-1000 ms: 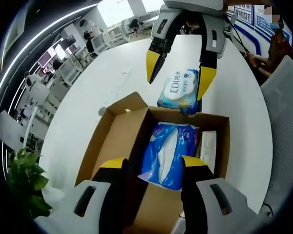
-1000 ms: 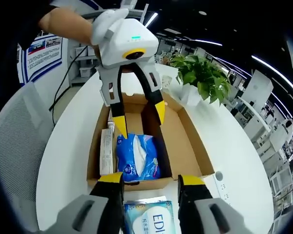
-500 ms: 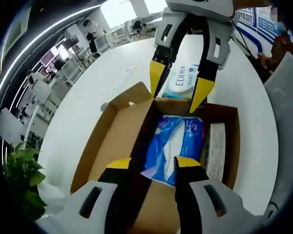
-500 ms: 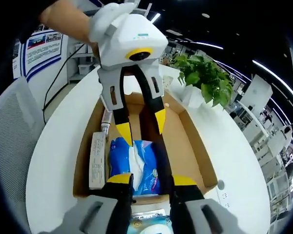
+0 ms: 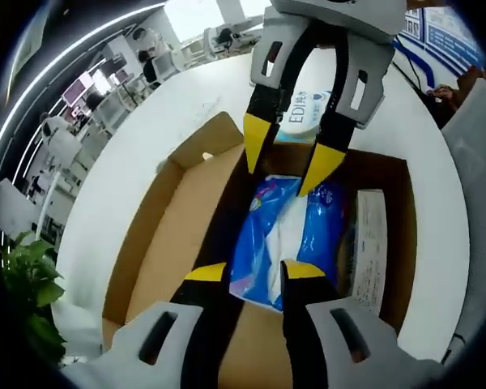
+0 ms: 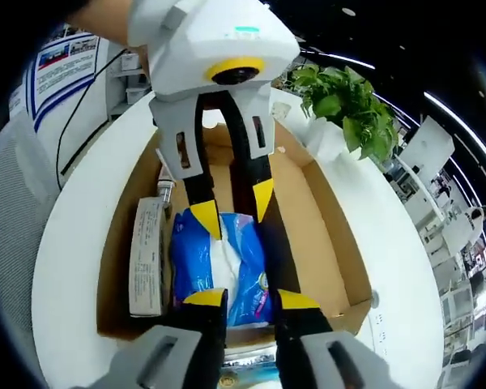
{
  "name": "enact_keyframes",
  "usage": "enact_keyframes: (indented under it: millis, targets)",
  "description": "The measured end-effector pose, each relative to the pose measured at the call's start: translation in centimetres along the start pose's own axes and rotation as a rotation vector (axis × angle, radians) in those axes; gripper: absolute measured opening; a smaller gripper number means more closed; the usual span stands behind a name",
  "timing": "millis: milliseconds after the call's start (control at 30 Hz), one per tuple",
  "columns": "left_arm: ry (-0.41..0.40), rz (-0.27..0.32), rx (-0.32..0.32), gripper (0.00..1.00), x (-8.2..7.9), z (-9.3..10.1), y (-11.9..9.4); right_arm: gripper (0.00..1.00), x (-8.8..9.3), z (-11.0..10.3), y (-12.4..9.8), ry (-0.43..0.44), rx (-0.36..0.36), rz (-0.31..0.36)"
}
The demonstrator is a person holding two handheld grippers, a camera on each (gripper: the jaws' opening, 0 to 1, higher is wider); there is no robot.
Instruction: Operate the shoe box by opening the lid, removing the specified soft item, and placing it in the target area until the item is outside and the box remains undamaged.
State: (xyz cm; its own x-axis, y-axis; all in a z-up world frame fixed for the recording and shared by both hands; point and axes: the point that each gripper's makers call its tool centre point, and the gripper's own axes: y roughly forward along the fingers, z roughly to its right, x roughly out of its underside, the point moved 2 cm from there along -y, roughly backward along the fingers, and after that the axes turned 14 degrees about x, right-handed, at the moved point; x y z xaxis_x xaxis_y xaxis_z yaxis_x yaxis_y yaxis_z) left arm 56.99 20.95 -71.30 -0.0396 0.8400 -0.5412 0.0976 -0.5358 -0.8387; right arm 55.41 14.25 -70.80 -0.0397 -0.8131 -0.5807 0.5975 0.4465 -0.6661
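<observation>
Blue pack (image 5: 287,239) lies in the open box (image 5: 158,243); soft, crinkly, light; grip mid-bulge; both grippers (image 5: 243,275) (image 6: 241,300) part-open, empty.

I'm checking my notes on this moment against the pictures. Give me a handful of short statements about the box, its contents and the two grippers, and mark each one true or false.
1. The shoe box is open. True.
2. A blue and white soft pack lies inside the box. True.
3. The soft pack already rests on the white table. False: it is still in the box, with both grippers over it.
4. A flat white carton lies beside the soft pack in the box. True.
5. The left gripper is clamped shut. False: its yellow-tipped fingers stand apart, above the pack.
6. The green plant sits inside the box. False: it stands on the table beyond the box.
</observation>
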Motion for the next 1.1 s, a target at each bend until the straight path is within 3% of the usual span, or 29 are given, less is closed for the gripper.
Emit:
enact_keyframes:
  millis: [133, 367, 600, 867, 1100]
  targets:
    - [-0.012, -0.005, -0.002, 0.21, 0.3, -0.2, 0.1, 0.15, 0.2, -0.2, 0.5, -0.006, 0.003, -0.013]
    - [-0.020, -0.018, -0.007, 0.20, 1.0, -0.5, 0.5, 0.11, 0.9, -0.7, 1.4, -0.095, 0.024, -0.055]
    - [-0.023, -0.018, -0.002, 0.19, 1.1, -0.3, 0.9, 0.00, 1.1, -0.5, 1.4, -0.128, 0.043, -0.077]
    - [-0.037, -0.013, -0.001, 0.09, 1.3, -0.3, 0.8, 0.00, 0.9, 0.3, 0.9, 0.020, 0.058, -0.056]
    - [-0.039, -0.006, -0.009, 0.00, 1.2, -0.3, 0.6, 0.00, 0.9, 0.3, 0.5, 0.008, 0.062, -0.043]
